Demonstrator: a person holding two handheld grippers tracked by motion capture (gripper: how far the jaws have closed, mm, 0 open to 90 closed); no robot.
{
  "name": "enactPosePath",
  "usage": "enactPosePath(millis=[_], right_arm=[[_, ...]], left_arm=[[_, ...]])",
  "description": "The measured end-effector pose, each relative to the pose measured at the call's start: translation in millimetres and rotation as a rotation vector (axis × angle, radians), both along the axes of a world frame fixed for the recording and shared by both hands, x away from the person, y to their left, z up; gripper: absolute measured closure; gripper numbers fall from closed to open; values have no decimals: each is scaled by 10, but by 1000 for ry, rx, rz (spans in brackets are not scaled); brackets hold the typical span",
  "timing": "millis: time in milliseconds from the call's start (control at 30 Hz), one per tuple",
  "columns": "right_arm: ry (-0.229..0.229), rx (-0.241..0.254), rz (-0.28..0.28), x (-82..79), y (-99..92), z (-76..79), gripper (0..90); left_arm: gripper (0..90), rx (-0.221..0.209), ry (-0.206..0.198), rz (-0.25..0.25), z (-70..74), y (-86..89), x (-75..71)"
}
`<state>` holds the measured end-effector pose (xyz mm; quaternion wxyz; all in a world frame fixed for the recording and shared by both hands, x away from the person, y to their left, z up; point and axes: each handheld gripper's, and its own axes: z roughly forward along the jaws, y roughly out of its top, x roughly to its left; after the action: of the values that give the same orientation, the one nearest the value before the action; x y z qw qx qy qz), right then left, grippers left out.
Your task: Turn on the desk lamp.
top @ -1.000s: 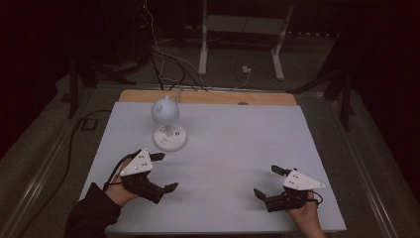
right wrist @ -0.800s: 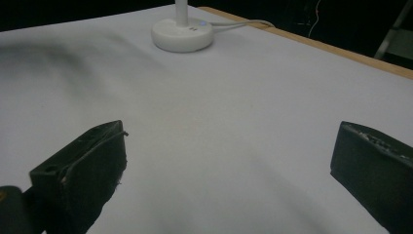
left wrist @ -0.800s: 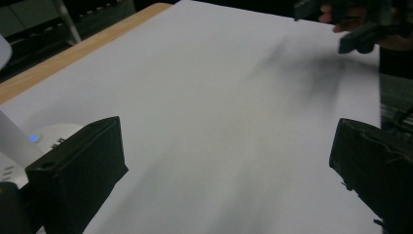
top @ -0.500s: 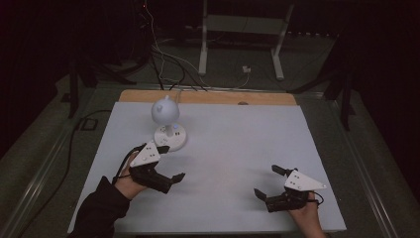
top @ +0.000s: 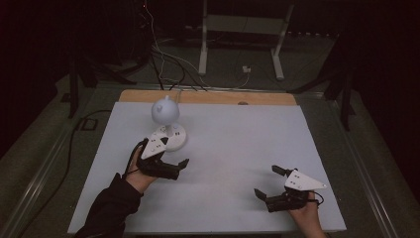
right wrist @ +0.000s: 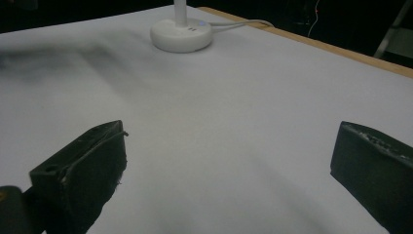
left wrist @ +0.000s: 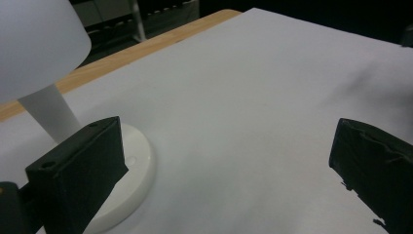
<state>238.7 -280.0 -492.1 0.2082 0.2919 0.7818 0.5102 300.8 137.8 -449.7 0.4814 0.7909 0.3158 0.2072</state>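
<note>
A small white table lamp [top: 165, 111] with a round shade stands on its disc base [top: 174, 140] at the far left of the white tabletop [top: 237, 139]. My left gripper [top: 173, 155] is open right beside the base, on its near side. In the left gripper view the shade [left wrist: 39, 44], stem [left wrist: 48, 114] and base [left wrist: 134, 165] sit just behind the left jaw, and nothing lies between the jaws of that gripper [left wrist: 229, 161]. My right gripper [top: 266, 181] rests open near the front right edge, aimed at the distant lamp base [right wrist: 181, 34]; its jaws [right wrist: 229, 161] hold nothing.
A strip of bare wood [top: 208, 97] runs along the table's far edge. The lamp's white cable [right wrist: 243, 23] leads off over it. Behind the table, cables [top: 163, 64] and a metal stand's legs [top: 240, 44] lie on the dark floor.
My left gripper has moved forward and to the right, up against the lamp's base. The right gripper has stayed where it was.
</note>
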Motion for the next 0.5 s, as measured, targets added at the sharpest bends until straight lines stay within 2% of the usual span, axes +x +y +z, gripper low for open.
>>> enactPosePath(millis=[200,267,367,500], right_arm=[[2,2,-2,1,-3,-1,0],[-1,3,-2,2,-6,3,0],[0,8,-4,2,-13,2,0],[2,13,-5,5,-17,4,0]], left_arm=[[4,13,4,15,-41,-54,70],[4,16,8,35,-52,-66,106],[4,3,12,69,-64,-75,155],[4,-18,23,63,-76,-91,204]])
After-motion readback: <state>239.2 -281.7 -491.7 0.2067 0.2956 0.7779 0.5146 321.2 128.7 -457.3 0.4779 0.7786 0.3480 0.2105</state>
